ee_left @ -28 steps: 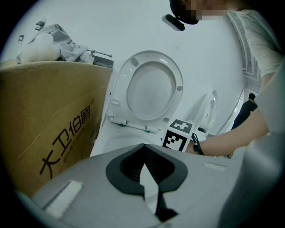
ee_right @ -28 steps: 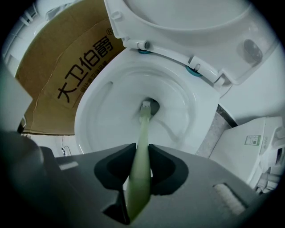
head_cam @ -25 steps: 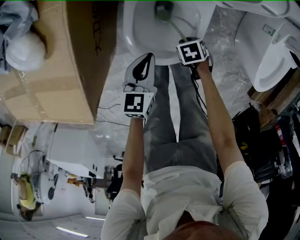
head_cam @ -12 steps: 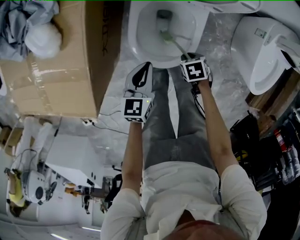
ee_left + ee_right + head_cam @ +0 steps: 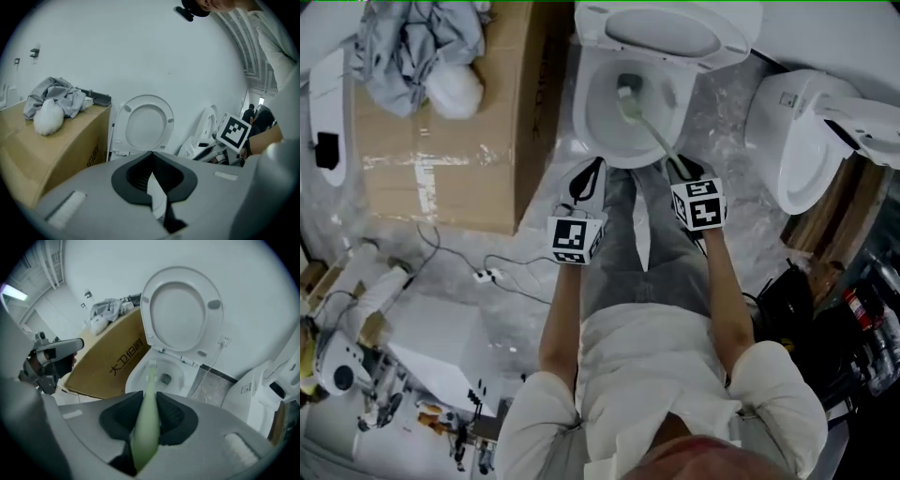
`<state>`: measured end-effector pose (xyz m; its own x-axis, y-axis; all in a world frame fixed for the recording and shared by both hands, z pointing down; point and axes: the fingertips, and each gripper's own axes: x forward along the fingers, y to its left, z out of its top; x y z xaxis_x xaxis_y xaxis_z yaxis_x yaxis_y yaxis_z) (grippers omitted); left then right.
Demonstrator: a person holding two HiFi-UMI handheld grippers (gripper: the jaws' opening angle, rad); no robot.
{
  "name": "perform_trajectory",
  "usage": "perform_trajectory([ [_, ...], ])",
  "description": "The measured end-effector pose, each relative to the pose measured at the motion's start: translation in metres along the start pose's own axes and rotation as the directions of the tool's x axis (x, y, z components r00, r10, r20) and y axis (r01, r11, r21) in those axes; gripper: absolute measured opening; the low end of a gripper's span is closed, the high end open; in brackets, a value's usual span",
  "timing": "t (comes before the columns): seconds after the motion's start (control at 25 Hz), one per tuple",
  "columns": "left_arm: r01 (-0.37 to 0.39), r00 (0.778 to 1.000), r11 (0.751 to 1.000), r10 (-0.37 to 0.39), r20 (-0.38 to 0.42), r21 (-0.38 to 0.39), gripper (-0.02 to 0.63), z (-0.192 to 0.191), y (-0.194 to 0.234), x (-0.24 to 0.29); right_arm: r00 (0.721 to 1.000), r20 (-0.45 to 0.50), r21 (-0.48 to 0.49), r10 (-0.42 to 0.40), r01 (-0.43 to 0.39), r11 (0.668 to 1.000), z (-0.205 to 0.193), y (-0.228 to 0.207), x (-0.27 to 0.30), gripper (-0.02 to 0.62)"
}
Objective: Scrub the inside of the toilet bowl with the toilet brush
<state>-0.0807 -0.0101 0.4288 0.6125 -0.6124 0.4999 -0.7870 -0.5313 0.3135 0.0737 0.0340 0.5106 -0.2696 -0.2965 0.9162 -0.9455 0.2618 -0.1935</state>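
Left gripper [image 5: 152, 153], fingers [image 5: 133, 176] together, before a lid-up toilet [image 5: 146, 127] beside a cardboard box [image 5: 51, 150].

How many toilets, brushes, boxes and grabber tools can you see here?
Toilets: 2, the middle toilet and the side toilet
Toilet brush: 1
Cardboard box: 1
Tools: 2, the left tool and the right tool
Total: 6
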Motion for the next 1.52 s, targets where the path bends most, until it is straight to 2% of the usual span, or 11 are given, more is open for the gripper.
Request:
perform_trajectory([
  [0.12,0.009,1.0,0.999,-0.01,0.02,0.031,0.018,0.027,-0.005,-0.011,0.995,0.098,-0.01,0.003,-0.002,1.0,0.023,0.01,-0.04,0.094],
  [0.24,0.016,0.998,0.999,-0.019,0.061,0.049,0.018,0.058,-0.005,-0.021,0.975,0.222,-0.017,0.02,-0.016,1.0,0.054,0.018,-0.077,0.094],
  [0.48,0.029,0.991,0.997,-0.039,0.128,0.078,0.018,0.113,-0.019,-0.053,0.904,0.427,-0.038,0.028,-0.013,0.999,0.096,0.031,-0.158,0.094],
  [0.68,0.035,0.981,0.994,-0.054,0.188,0.103,0.018,0.148,-0.031,-0.074,0.839,0.541,-0.125,0.053,0.018,0.992,0.116,0.042,-0.207,0.092],
  [0.88,0.036,0.971,0.99,-0.067,0.228,0.135,0.018,0.171,-0.042,-0.088,0.784,0.613,-0.181,0.1,0.016,0.983,0.133,0.054,-0.238,0.092],
  [1.04,0.037,0.966,0.987,-0.075,0.248,0.156,0.018,0.184,-0.046,-0.093,0.758,0.642,-0.203,0.117,0.021,0.979,0.147,0.062,-0.249,0.092],
  [1.2,0.036,0.962,0.985,-0.08,0.261,0.17,0.018,0.196,-0.049,-0.094,0.742,0.658,-0.223,0.132,0.024,0.974,0.16,0.066,-0.256,0.092],
  [1.52,0.025,0.961,0.983,-0.073,0.267,0.18,0.018,0.206,-0.057,-0.092,0.728,0.667,-0.245,0.158,0.014,0.969,0.169,0.062,-0.264,0.092],
])
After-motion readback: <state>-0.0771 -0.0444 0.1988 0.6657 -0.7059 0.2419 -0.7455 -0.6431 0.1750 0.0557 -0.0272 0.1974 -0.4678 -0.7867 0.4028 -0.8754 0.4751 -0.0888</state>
